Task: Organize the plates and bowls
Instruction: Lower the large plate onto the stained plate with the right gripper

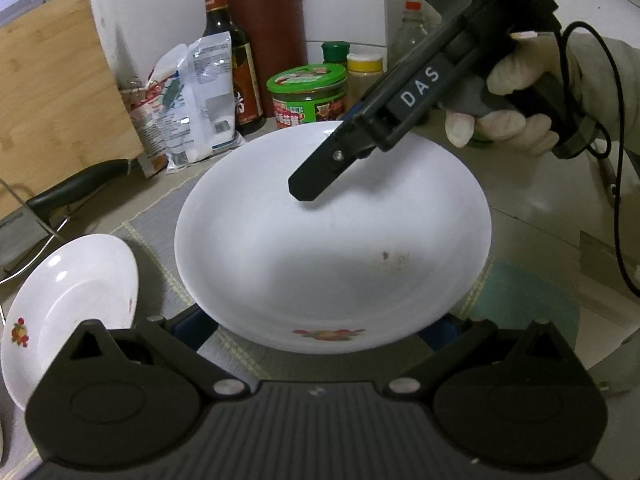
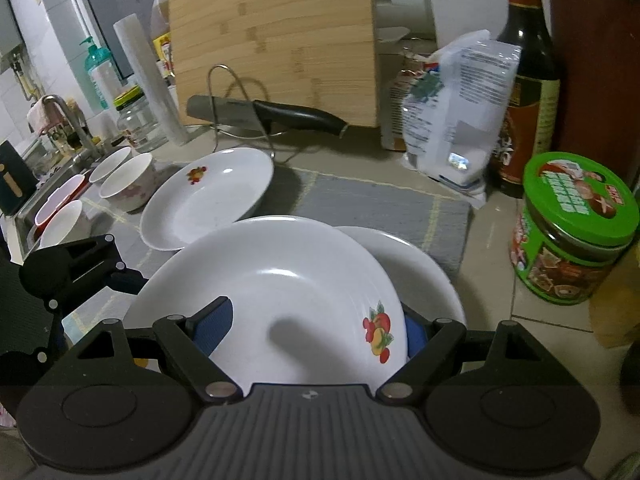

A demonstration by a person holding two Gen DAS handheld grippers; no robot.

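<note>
While two plates are stacked at the near edge of a grey mat on the bench, the top plate, marked with a fruit print, is pinched by the right gripper. One blue pad is laid on the plate's inner face and the other is tucked behind its rim, so the fingers are kept well apart. The lower plate is seen jutting out to the right beneath it. From the left wrist, a wide plate is seen filling the gap between the fingers of the left gripper. The pads are mostly hidden under its rim, so it cannot be told whether they are pressed against it, nor which plate of the stack it is. One finger of the right gripper is held above this plate's far side by a gloved hand. A side plate is propped aslant just beyond the stack, and several bowls are grouped near the sink. A green-lidded jar, a knife and a cutting board are ranged behind.
</note>
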